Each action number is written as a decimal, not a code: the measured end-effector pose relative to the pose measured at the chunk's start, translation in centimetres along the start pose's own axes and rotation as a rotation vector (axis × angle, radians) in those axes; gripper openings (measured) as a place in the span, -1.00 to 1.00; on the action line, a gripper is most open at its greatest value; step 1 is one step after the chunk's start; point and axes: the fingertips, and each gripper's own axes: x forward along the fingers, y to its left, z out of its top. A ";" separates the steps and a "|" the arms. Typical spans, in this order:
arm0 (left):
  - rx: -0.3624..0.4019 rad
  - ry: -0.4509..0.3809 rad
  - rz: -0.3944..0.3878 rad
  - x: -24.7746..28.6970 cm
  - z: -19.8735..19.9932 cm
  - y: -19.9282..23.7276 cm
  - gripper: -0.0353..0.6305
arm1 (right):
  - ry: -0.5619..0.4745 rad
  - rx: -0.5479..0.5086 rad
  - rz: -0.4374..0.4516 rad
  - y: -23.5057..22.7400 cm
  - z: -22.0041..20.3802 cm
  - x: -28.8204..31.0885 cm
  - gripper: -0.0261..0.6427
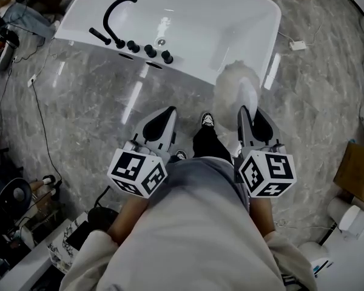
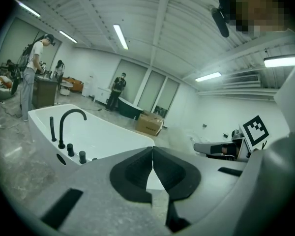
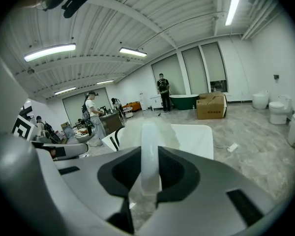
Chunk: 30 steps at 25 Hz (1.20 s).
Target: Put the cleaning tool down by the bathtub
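Beside the bathtub (image 1: 270, 34), the right gripper (image 1: 249, 115) clamps the cleaning tool (image 3: 150, 149) by its white handle; its long axis runs forward along the jaws, fluffy head nearest the tub's corner; the left gripper (image 2: 152, 167), closed on nothing, waits alongside.

The person wears a light grey shirt (image 1: 194, 223), black trousers (image 1: 209, 145) and black-and-white shoes (image 1: 207, 120). The left gripper (image 1: 168, 111) and right gripper (image 1: 250, 111) are grey with black pads (image 2: 132, 173). Each has a white cube (image 1: 138, 171) with black squares.

Fluffy cleaning tool (image 1: 229, 87) near white bathtub (image 1: 188, 17)
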 end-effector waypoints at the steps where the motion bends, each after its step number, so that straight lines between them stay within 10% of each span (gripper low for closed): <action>1: -0.001 -0.001 0.005 0.8 0.5 0.0 -0.87 | 0.001 -0.002 0.008 -0.5 0.6 0.6 -0.70; 30: 0.077 -0.009 0.156 12.3 3.9 -1.9 -0.87 | 0.073 -0.086 0.220 -8.1 4.7 9.9 -0.70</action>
